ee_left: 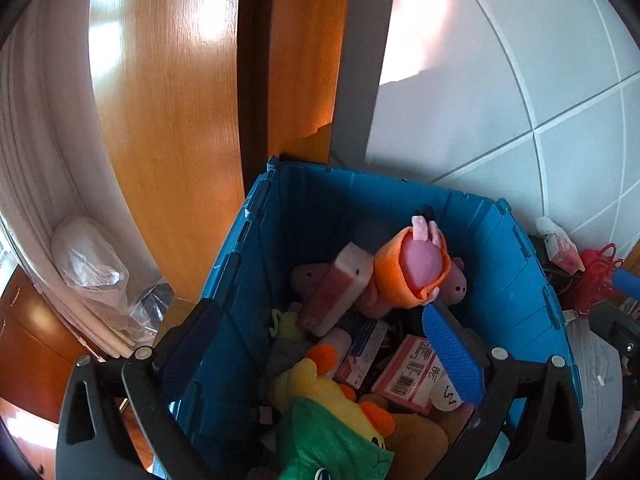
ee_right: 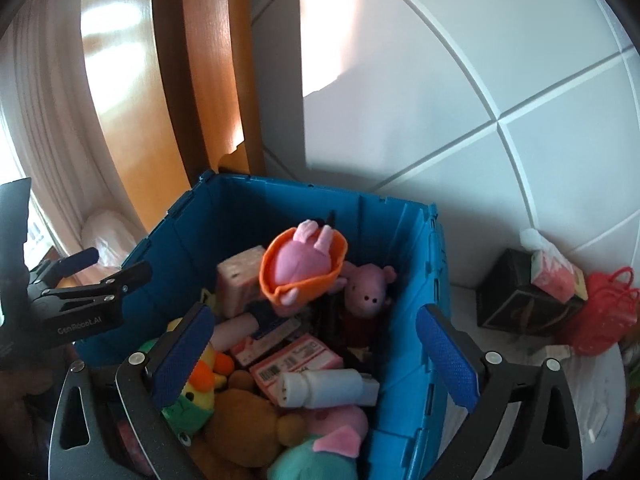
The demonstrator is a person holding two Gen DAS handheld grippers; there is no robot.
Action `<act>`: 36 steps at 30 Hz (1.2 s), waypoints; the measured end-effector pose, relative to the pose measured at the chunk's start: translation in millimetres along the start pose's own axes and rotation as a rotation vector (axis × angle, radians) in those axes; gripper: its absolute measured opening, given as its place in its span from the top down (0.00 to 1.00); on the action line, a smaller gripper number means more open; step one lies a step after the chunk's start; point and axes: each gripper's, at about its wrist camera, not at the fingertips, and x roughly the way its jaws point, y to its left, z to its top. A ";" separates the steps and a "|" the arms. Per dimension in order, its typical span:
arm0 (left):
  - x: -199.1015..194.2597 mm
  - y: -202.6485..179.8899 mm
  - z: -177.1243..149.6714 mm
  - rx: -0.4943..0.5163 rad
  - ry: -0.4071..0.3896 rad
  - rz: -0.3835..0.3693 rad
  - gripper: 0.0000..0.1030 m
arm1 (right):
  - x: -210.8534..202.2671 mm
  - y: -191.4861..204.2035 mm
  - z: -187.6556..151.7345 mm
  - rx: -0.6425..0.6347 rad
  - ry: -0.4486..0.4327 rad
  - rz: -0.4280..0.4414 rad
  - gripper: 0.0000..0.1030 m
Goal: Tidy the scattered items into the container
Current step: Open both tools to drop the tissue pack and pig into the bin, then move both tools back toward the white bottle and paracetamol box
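Observation:
A blue plastic crate [ee_left: 304, 208] [ee_right: 256, 208] stands against the wall, filled with toys and boxes. On top lies a pink plush in an orange hood [ee_left: 416, 268] [ee_right: 304, 268], beside a pink pig plush [ee_right: 366, 292]. A yellow and green duck plush [ee_left: 320, 400], pink cartons [ee_left: 404, 372] and a white tube [ee_right: 328, 390] lie lower in the heap. My left gripper [ee_left: 320, 352] hangs open over the crate with nothing between its pads. My right gripper [ee_right: 316, 360] is open above the crate's right side, holding nothing.
A black box [ee_right: 516, 304] with a pink tissue pack on it and a red mesh bag [ee_right: 600, 316] sit right of the crate. A wooden door [ee_left: 168, 120], white tiled wall, a curtain and a clear plastic bag [ee_left: 88, 260] lie behind and to the left.

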 end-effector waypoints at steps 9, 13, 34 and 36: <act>-29.2 -16.5 -15.4 0.007 -0.033 -0.027 0.00 | -43.2 8.4 -25.6 -0.005 -0.053 0.030 0.00; -44.4 -27.1 -18.7 0.008 -0.052 -0.050 0.00 | -55.5 4.9 -36.5 0.010 -0.062 0.018 0.00; -122.6 -171.2 -68.7 0.102 -0.093 -0.093 0.00 | -146.2 -93.9 -118.0 0.098 -0.132 0.017 0.00; -128.6 -194.9 -76.6 0.115 -0.097 -0.096 0.00 | -154.8 -114.2 -127.2 0.111 -0.131 0.017 0.00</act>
